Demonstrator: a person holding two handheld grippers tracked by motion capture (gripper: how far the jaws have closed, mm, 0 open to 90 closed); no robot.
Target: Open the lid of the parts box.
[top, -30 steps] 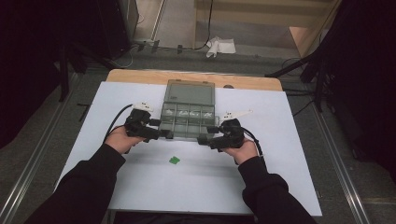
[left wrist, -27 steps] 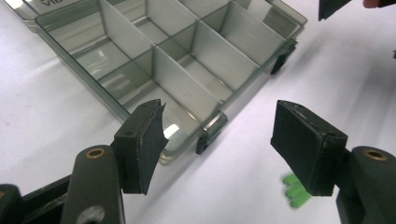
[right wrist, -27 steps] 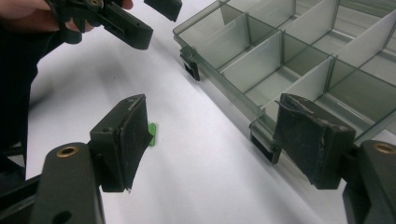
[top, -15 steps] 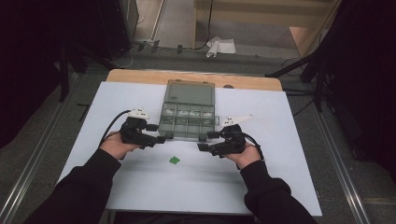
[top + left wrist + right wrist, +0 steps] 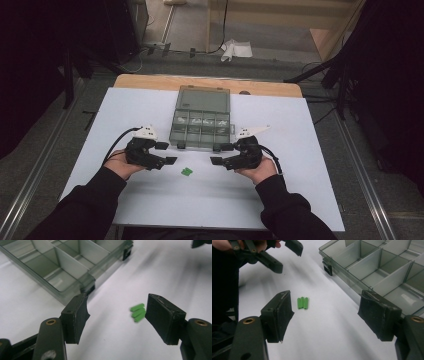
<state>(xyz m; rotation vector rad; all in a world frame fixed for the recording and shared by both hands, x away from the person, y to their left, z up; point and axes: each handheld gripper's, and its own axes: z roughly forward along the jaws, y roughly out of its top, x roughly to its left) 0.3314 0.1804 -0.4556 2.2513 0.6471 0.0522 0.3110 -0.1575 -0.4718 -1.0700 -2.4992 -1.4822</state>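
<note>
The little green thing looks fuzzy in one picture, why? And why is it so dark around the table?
In the left gripper view the green piece is smeared and soft, like motion blur, and the organizer box behind it is soft as well. In the right gripper view the piece looks sharper, with its ridges showing. In the high view the white table is brightly lit while the room around it falls into deep shadow.

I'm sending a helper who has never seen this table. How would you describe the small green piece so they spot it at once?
Start at the white table top and find the clear compartment box at its far middle. Just nearer than the box's front edge, between the left gripper and the right gripper, lies the small green piece. It is the lone bright green, ribbed thing there.
</note>
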